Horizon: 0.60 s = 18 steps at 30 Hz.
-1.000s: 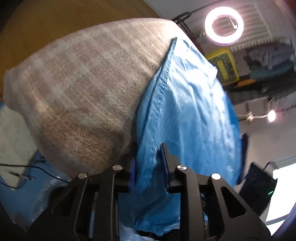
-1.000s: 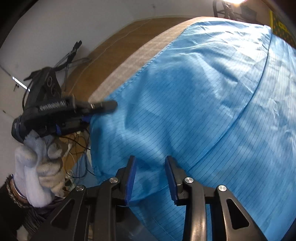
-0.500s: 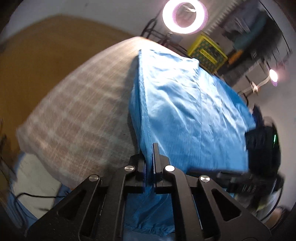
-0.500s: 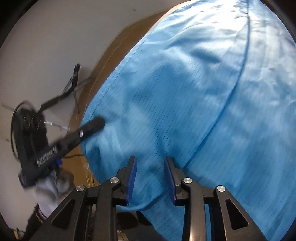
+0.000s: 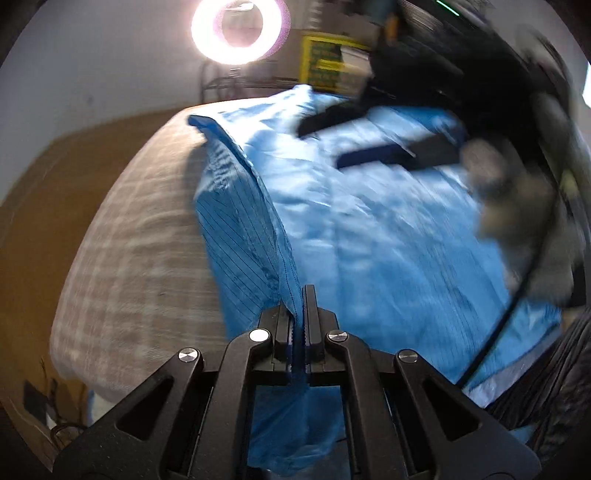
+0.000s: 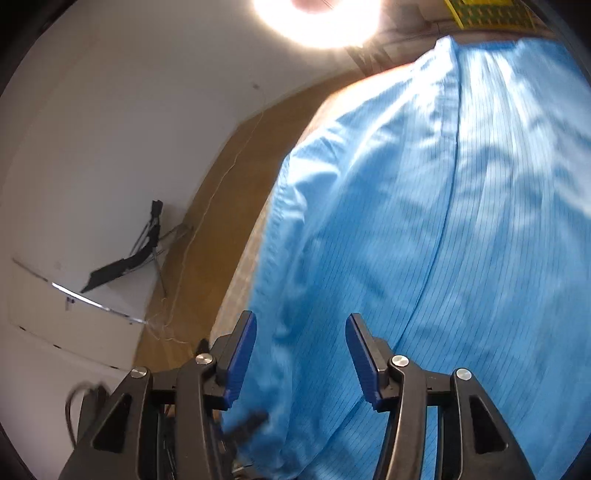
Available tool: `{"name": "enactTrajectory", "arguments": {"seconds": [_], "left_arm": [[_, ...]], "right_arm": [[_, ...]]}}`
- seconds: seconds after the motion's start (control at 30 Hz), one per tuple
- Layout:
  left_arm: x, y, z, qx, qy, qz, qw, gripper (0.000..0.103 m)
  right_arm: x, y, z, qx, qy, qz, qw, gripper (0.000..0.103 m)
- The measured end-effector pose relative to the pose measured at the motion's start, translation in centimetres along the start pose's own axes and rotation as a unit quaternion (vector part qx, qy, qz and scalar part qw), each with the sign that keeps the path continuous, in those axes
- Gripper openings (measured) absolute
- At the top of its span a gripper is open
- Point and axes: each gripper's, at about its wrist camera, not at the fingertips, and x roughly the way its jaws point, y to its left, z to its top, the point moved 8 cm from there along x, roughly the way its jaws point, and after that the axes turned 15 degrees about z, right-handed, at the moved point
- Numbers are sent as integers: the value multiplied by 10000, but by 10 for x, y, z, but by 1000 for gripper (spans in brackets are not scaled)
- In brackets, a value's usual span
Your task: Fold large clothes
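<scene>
A large blue garment (image 5: 388, 229) with thin dark pinstripes lies over a checked beige tablecloth (image 5: 140, 251). My left gripper (image 5: 300, 295) is shut on the garment's left edge, which rises in a raised fold from the pinch. In the right wrist view the same blue garment (image 6: 443, 240) fills the frame. My right gripper (image 6: 301, 325) hovers over its near edge; its jaws are opening, the blue pads stand apart and do not press the cloth. The right gripper (image 5: 373, 136) also shows, blurred, at the upper right of the left wrist view, held by a gloved hand (image 5: 517, 206).
A bright ring light (image 5: 240, 33) and a yellow crate (image 5: 328, 62) stand behind the table. Brown wooden floor (image 6: 207, 229) lies to the left, with a black stand (image 6: 147, 243) and cable against the white wall.
My left gripper closed on the garment's edge, rolled and lifted it into a raised fold. My right gripper's jaws spread wider and moved along the cloth.
</scene>
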Motion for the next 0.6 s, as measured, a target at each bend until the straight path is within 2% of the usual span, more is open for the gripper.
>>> {"name": "enactTrajectory", "arguments": {"seconds": [0.17,0.33,0.47,0.6], "left_arm": [[3,-33,-9,549,0,-9,9985,1],[6,-39,-13,538,77,-56,9985,1],[9,-40,-12,538,96,-65,9985,1],[14,-45,-15,563,197,-134,9981,1]], "right_arm": [[22,-4,9,-142,219,-237,9994,54],[43,-12,32,-463,410,-710,9956,54],[59,-10,72,-1026,619,-1294,9843,54],[94,-9,104,-1515,990,-1868,9656,54]]}}
